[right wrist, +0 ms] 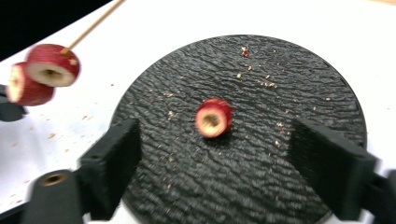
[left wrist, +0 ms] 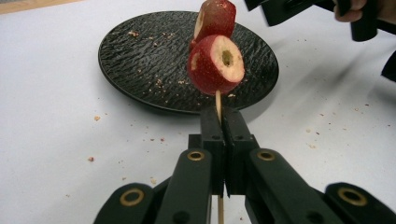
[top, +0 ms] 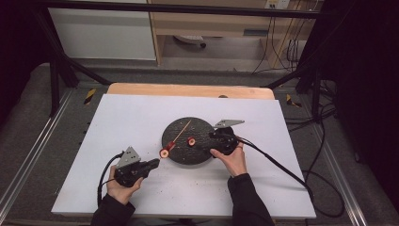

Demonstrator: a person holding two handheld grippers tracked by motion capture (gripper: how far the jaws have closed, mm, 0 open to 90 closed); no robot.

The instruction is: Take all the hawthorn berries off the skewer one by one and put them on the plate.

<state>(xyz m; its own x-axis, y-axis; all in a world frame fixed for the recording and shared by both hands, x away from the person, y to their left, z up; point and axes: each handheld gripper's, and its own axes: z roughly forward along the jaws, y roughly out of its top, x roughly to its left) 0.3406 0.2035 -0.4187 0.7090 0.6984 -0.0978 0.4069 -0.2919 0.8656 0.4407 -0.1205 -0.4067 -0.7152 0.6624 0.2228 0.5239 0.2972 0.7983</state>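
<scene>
Left claw (left wrist: 219,121), near the tabletop's (top: 141,117) front edge, is clenched on a skewer (left wrist: 218,100) on which two fruit slices (left wrist: 215,65) are threaded. A third slice (right wrist: 213,117) is seen lying on the black plate (right wrist: 289,74) at mid-tabletop. Right claw (right wrist: 212,163) is held released above it.
</scene>
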